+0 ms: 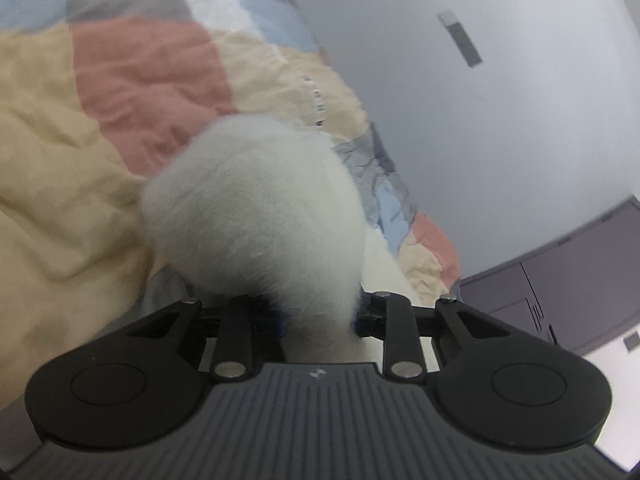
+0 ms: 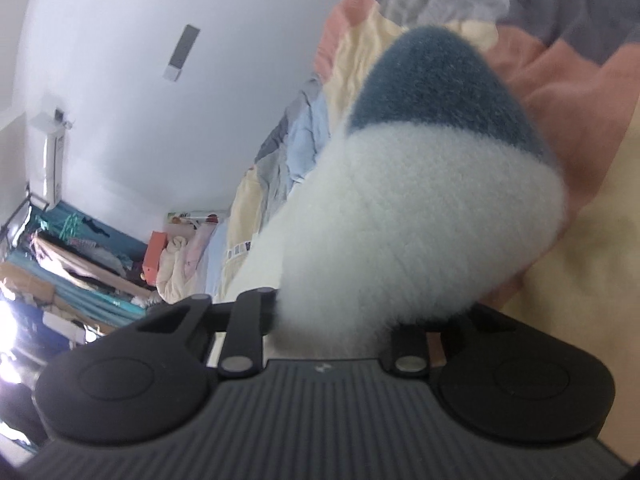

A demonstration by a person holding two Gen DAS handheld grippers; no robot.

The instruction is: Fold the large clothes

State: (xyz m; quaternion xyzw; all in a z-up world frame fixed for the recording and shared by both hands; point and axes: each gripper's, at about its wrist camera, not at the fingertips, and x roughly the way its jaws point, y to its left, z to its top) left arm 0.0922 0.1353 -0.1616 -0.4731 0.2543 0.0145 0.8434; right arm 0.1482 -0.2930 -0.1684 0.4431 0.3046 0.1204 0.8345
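- While your left gripper (image 1: 316, 316) clamps the fluffy white garment (image 1: 256, 208), its bunched fabric bulges ahead of the jaws, above the patchwork bedspread (image 1: 100, 120).
- Your right gripper (image 2: 332, 320) pinches its white-and-blue part (image 2: 420, 200).

bedding: crumpled patchwork quilt in cream, salmon-pink, pale blue and grey blocks (image 1: 100, 128), covering the bed
wall: plain white wall (image 1: 480, 120) beside the bed
cabinet: dark grey cupboard with flat doors (image 1: 568, 280), against the wall
corner: orange box (image 2: 156, 256) among piled pale clothes and teal fabric
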